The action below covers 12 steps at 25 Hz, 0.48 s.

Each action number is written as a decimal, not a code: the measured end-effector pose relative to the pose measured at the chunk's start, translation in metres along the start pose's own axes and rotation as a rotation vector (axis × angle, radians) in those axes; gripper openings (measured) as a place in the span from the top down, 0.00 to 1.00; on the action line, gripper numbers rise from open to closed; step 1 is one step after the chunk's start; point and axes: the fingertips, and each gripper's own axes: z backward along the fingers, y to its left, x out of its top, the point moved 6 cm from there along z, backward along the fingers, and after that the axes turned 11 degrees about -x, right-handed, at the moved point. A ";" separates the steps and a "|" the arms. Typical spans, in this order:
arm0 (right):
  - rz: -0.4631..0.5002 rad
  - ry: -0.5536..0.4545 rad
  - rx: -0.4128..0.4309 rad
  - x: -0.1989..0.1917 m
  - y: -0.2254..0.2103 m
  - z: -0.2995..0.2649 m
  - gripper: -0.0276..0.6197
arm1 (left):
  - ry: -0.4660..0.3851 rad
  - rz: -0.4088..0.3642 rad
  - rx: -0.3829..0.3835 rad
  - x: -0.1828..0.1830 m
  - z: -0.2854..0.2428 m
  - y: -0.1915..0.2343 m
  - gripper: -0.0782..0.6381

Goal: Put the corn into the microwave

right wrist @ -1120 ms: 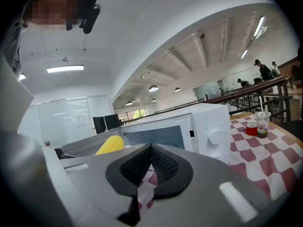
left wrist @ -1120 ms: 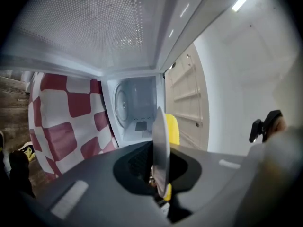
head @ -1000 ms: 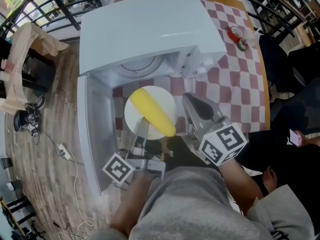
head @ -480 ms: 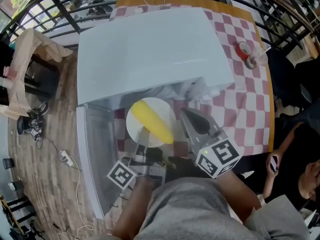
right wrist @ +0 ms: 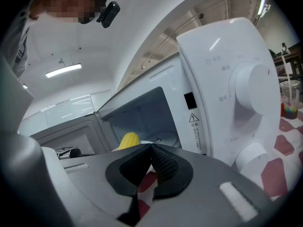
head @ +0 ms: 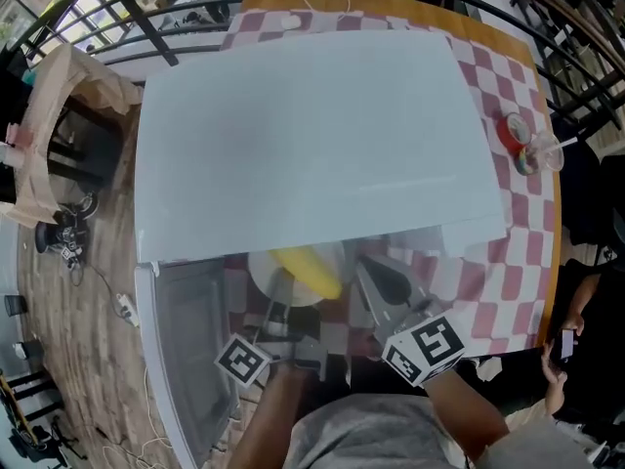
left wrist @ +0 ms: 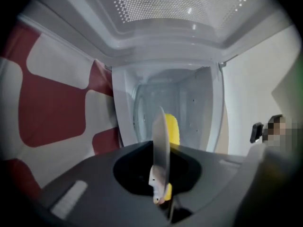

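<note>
The left claw (head: 281,287) is clamped on the near rim of the round white plate (head: 262,274). The yellow cob of corn (head: 309,270) lies across that plate, right at the mouth of the boxy white microwave oven (head: 312,135) and partly tucked under the front edge of its top. Gripping the plate rather than the cob looks deliberate: the corn rides in unsqueezed and cannot roll off a flat carrier (a bare cob would be awkward for two narrow jaws). The windowed microwave door (head: 186,350) stands swung open on the left, so the cavity is free, and the left gripper view looks straight into it with the cob in line.

The right claw (right wrist: 151,148) has its jaws together on nothing. It hangs just right of the plate, in front of the control panel and above the red-and-white checked tabletop (head: 498,281), probably kept narrow to stay out of the way. How far past the threshold the corn sits, I cannot tell.
</note>
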 end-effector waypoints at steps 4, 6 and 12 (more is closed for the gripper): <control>-0.017 0.021 0.003 -0.006 -0.009 -0.015 0.96 | -0.039 0.013 0.010 0.003 -0.015 0.015 0.87; -0.020 0.029 0.013 -0.011 -0.011 -0.018 0.96 | -0.051 0.030 0.019 0.001 -0.019 0.022 0.87; -0.027 0.037 0.024 -0.016 -0.014 -0.037 0.96 | -0.078 0.054 0.026 0.005 -0.035 0.033 0.87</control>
